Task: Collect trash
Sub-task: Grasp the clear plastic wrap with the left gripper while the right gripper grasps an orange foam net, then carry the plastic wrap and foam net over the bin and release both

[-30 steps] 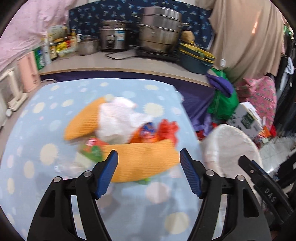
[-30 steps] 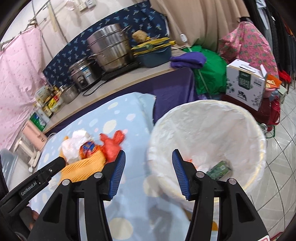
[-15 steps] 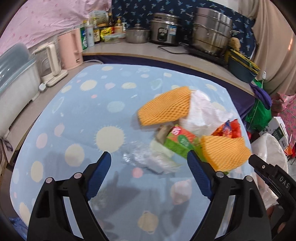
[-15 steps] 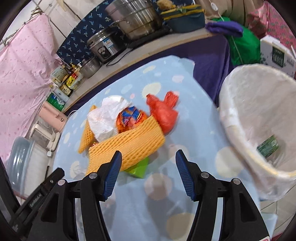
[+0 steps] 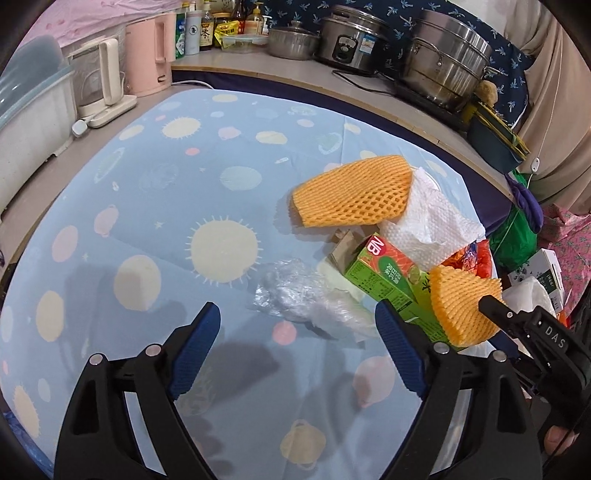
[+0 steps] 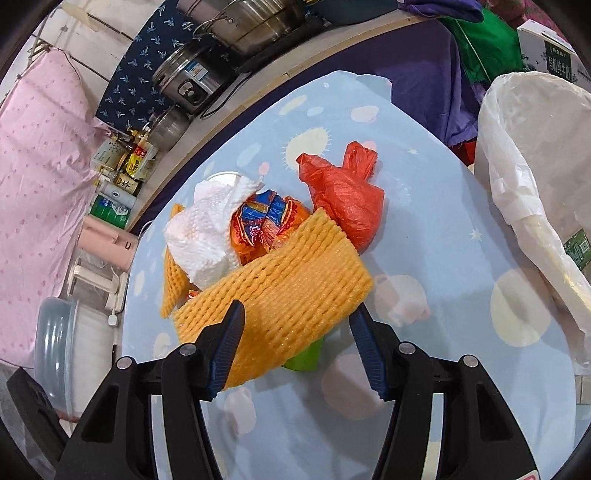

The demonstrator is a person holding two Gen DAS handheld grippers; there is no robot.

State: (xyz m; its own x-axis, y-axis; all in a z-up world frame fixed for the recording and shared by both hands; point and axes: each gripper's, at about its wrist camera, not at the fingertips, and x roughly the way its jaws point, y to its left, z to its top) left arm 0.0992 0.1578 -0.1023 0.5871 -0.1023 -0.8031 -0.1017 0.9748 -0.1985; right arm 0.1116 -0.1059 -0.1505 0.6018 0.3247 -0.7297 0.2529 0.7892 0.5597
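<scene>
A heap of trash lies on the blue dotted tablecloth [image 5: 155, 206]. It holds clear crumpled plastic [image 5: 295, 291], a green juice carton [image 5: 384, 273], a white paper towel [image 5: 428, 218] and two orange foam nets [image 5: 354, 192] [image 6: 280, 291]. An orange snack wrapper [image 6: 266, 225] and a red plastic bag [image 6: 343, 199] lie behind. My left gripper [image 5: 299, 350] is open, just short of the clear plastic. My right gripper [image 6: 295, 343] is open, its fingers astride the near foam net's edge. The white-lined bin [image 6: 532, 184] stands to the right.
A counter behind the table carries steel pots [image 5: 447, 59], a rice cooker [image 5: 354, 37], bottles [image 5: 207, 29] and a pink kettle [image 5: 147, 51]. A white dish box [image 5: 33, 122] stands on the left. Boxes and cloth [image 6: 480, 44] lie beyond the bin.
Both grippers swung left from the bin to the trash heap. The left one backed off and now faces the clear plastic; the right one closed in on the near foam net.
</scene>
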